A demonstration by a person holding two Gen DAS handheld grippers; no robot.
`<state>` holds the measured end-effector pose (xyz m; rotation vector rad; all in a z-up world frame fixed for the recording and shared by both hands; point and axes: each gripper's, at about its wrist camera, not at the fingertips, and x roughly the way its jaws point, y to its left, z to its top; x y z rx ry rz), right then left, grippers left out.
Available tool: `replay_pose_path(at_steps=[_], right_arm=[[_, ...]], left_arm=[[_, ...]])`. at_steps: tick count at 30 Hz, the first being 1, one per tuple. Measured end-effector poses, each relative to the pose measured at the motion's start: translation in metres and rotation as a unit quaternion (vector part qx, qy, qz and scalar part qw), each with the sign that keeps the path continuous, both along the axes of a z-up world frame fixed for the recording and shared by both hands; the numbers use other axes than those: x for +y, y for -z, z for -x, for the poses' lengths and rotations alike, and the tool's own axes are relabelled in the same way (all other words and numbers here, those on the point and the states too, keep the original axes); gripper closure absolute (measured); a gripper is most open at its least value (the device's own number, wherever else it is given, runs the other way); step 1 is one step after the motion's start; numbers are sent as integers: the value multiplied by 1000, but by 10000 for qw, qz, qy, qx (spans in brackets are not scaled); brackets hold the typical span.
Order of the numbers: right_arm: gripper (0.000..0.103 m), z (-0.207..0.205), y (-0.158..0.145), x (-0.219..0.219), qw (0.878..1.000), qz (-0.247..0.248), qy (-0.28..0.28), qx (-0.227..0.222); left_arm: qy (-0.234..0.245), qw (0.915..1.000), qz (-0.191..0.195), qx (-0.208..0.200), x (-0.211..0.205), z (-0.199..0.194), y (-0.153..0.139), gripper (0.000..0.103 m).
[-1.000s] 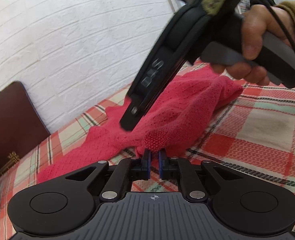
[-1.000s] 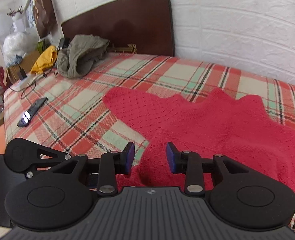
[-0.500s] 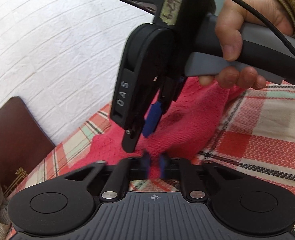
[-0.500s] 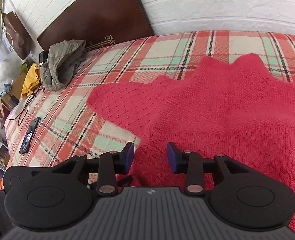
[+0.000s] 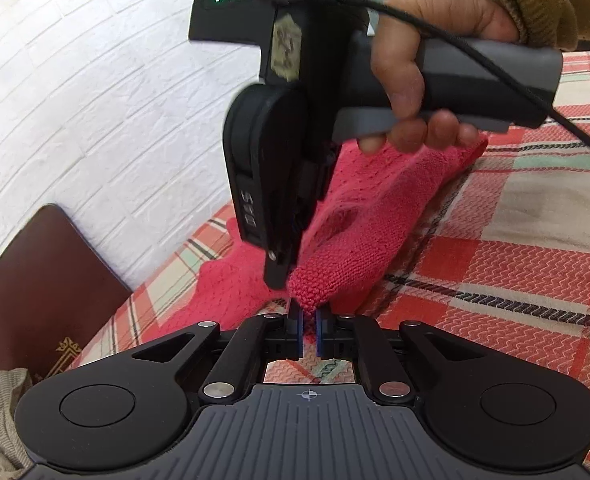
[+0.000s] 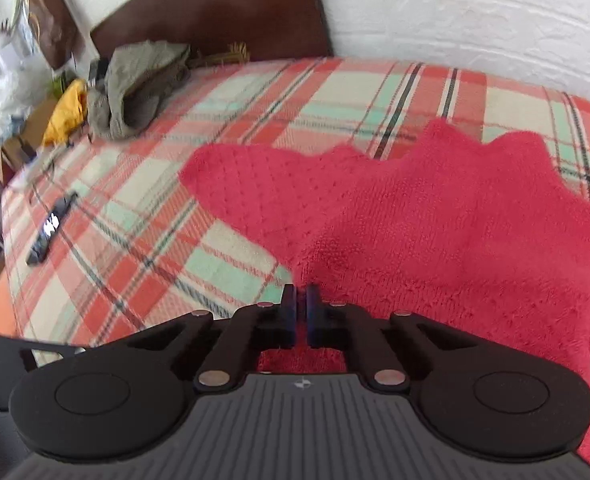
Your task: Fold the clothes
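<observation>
I am working over a bed covered with a red, cream and mint plaid blanket [image 6: 223, 128], where a red knitted sweater [image 6: 435, 216] is lying spread out. My left gripper [image 5: 309, 322] is clamped together on a bunched fold at the sweater's near edge. My right gripper [image 6: 301, 300] is pinched on the same edge just beside it, its jaws drawn together with red knit between them. To fold well, I judge I should be lifting both pinches evenly, keeping the edge taut and carrying it straight across the body, so the loose knit is not sagging or twisting.
</observation>
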<state>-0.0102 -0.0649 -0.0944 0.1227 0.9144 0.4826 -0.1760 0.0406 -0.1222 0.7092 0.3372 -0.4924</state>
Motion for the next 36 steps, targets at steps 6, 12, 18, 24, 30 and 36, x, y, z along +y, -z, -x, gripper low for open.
replay_pose_path(at_steps=[6,12,18,24,30,36], right_arm=[[99,-1,-29,-27,9966,-526,471,-426],[99,-10,-25,-25,9950,-622,615,-474],[82,-6,16,-2,9995,-247,201,-71],[49,37,-14,-69,9857,-1243,491,-1025],[48,93,-17,-133,9872,-458,196,-1517],[48,123,6,-152,9906,251,-241,-1324]], left_arm=[[16,9997,199,127,4,8,-1,102],[-17,9947,991,275,6,27,-23,102],[-583,9862,1394,671,17,26,-22,92],[-809,9836,1407,791,26,33,-17,61],[-690,9848,1302,922,19,22,-11,48],[-608,9832,1278,1153,6,17,-2,48]])
